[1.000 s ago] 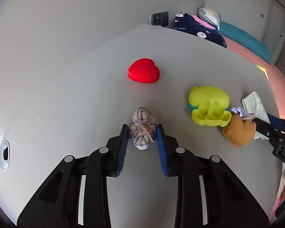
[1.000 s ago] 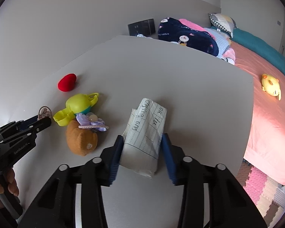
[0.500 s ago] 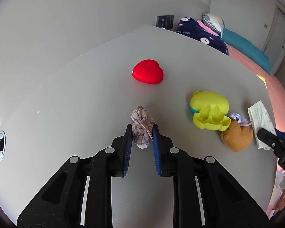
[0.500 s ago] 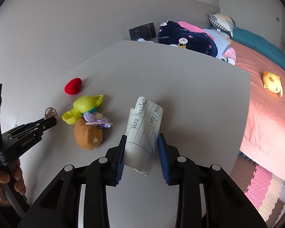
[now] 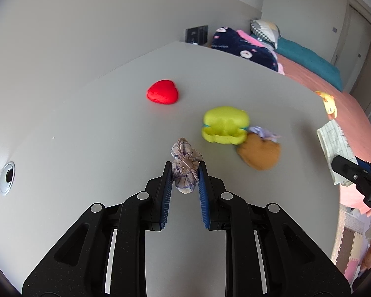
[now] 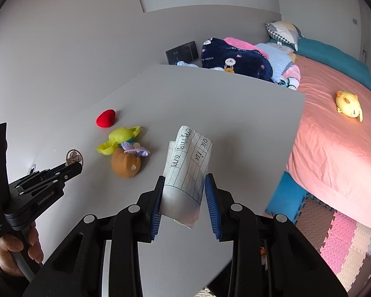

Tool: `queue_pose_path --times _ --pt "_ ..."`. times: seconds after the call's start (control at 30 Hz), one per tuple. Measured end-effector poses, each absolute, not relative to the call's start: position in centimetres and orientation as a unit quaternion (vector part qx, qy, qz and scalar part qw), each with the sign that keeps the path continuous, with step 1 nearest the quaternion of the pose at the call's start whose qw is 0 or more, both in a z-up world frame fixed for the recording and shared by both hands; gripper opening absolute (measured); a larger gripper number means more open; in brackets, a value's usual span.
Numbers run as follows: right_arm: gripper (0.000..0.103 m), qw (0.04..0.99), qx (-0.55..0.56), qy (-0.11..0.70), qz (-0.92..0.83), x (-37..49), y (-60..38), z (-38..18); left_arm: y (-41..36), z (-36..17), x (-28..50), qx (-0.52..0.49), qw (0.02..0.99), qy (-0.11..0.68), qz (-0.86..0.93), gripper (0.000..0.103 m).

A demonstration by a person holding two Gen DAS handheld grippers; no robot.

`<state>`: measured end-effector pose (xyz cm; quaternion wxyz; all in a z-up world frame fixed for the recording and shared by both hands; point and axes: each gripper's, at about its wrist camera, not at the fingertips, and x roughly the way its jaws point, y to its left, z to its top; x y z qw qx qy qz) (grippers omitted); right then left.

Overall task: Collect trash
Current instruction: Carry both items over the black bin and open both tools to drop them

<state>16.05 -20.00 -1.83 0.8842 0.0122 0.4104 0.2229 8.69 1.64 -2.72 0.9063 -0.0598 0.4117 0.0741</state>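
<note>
My left gripper is shut on a small checked cloth bundle and holds it a little above the grey table. My right gripper is shut on a folded lined paper with handwriting, lifted above the table. The paper also shows at the right edge of the left wrist view. The left gripper with the bundle shows at the left of the right wrist view.
On the table lie a red heart, a yellow-green plastic toy and a brown plush with purple cloth. A bed with pillows and a yellow toy stands right of the table. Foam mats cover the floor.
Both grippers closed on their items and lifted them off the table. Both views have pulled back and up.
</note>
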Motion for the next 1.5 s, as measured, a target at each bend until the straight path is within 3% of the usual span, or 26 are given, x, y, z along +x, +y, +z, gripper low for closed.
queue_pose_path --times 1.5 --pt "0.034 0.921 0.059 0.364 0.13 5.8 -36.6 0.6 -18.0 -1.1 4.1 0.035 0.912 0.398 -0.089 0.02"
